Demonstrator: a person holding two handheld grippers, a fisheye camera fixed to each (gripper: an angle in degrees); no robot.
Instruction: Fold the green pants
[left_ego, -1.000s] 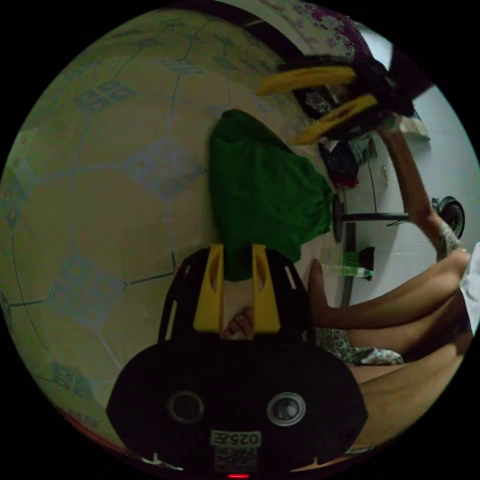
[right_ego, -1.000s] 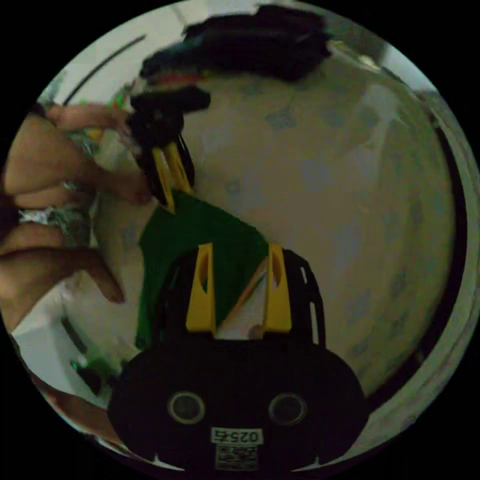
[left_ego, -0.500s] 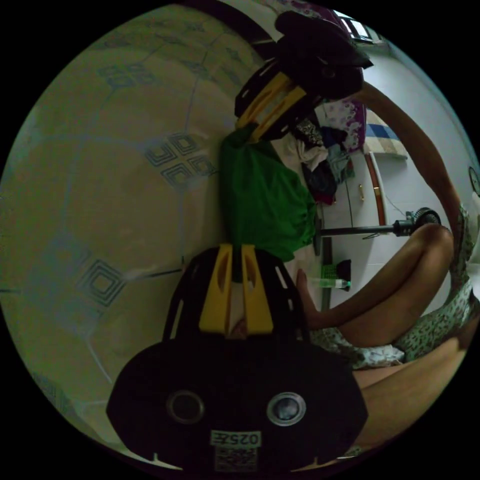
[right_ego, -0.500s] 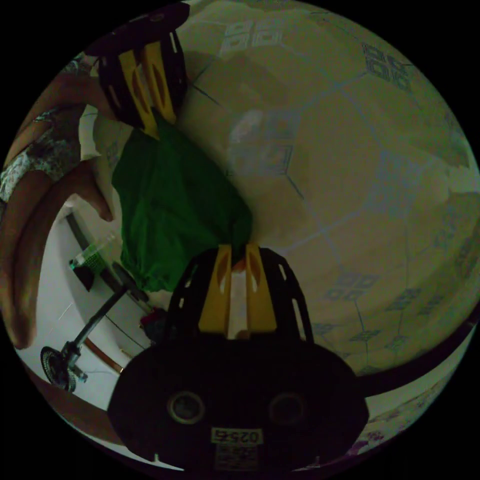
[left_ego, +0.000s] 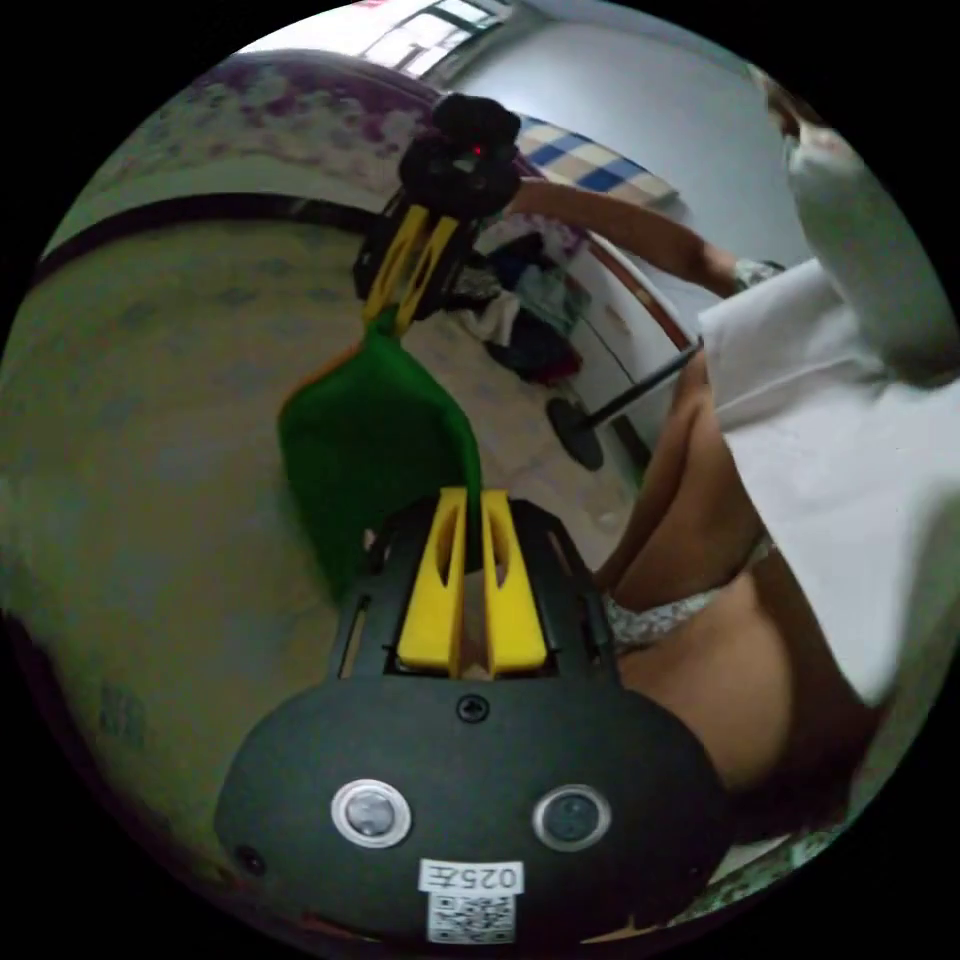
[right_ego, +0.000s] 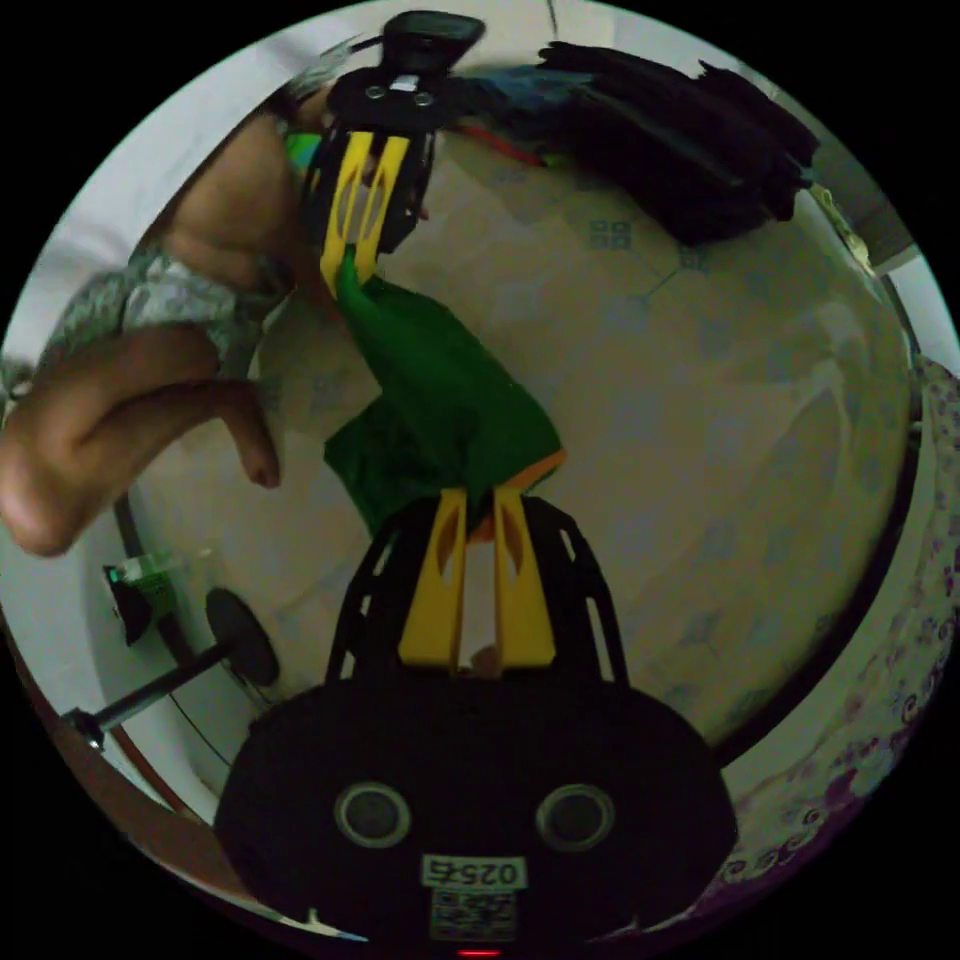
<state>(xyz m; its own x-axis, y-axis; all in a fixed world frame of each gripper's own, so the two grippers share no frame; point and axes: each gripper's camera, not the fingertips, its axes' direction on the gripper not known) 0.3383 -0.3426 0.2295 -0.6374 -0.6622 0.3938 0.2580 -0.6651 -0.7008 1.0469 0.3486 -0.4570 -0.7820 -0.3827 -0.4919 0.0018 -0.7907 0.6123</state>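
The green pants (left_ego: 370, 440) hang in a loose fold between my two grippers, above the tiled floor. In the left gripper view, my left gripper (left_ego: 465, 497) is shut on one corner of the cloth. Farther off, the right gripper (left_ego: 387, 315) pinches the opposite corner. In the right gripper view, my right gripper (right_ego: 478, 497) is shut on the green pants (right_ego: 440, 400), where an orange edge shows. The left gripper (right_ego: 342, 268) holds the far end near the person's knee.
A heap of dark clothes (right_ego: 680, 110) lies on the floor (right_ego: 720, 400), with more clothes (left_ego: 520, 300) beyond the pants. A fan stand's round base (left_ego: 575, 435) stands nearby. The person's legs (left_ego: 690, 560) are close on one side. A flowered bed edge (left_ego: 290, 100) borders the floor.
Both grippers went from open to shut on the pants' corners, then lifted them off the floor. The cloth now hangs between them and both cameras have tilted.
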